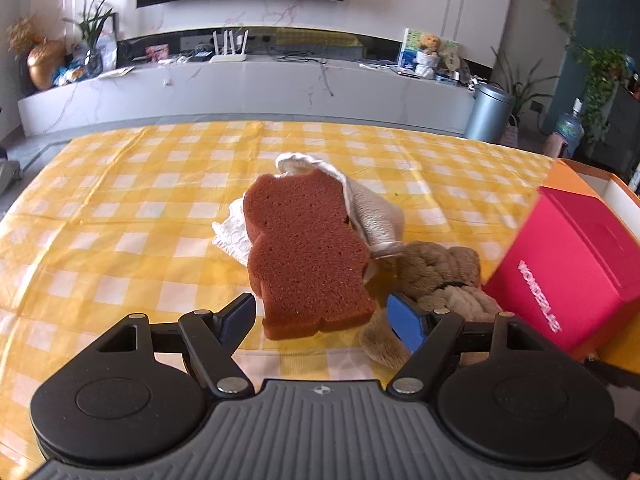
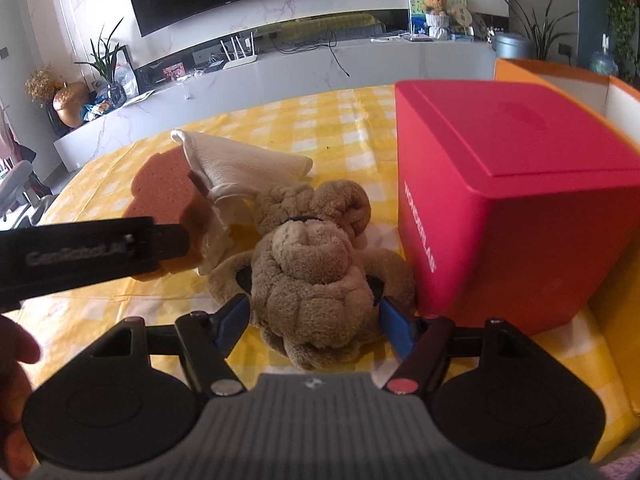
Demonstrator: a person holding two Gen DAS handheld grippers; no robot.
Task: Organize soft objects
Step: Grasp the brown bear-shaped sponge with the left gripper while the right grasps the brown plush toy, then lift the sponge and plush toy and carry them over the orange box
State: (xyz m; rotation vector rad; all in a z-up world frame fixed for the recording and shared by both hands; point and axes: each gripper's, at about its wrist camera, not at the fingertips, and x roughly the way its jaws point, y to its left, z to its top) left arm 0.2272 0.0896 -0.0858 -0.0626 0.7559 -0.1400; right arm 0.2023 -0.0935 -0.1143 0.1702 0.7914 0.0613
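Two soft things are sitting at the jaws. Left wrist view: left gripper (image 1: 322, 322) is hanging wide open, empty, its pads flanking the near end of the brown sponge (image 1: 306, 250) without touching. Sponge is lying on a white towel (image 1: 370, 210) on the checked worktop (image 1: 120, 200). Judgement: centre on the sponge, avoid pinching towel.

Right wrist view: right gripper (image 2: 316, 322) is standing open astride the plush toy (image 2: 312, 280), pads just beside its flanks; grip not evident. Red box (image 2: 516, 200) is crowding the right side, with an orange bin (image 2: 612, 304) behind.
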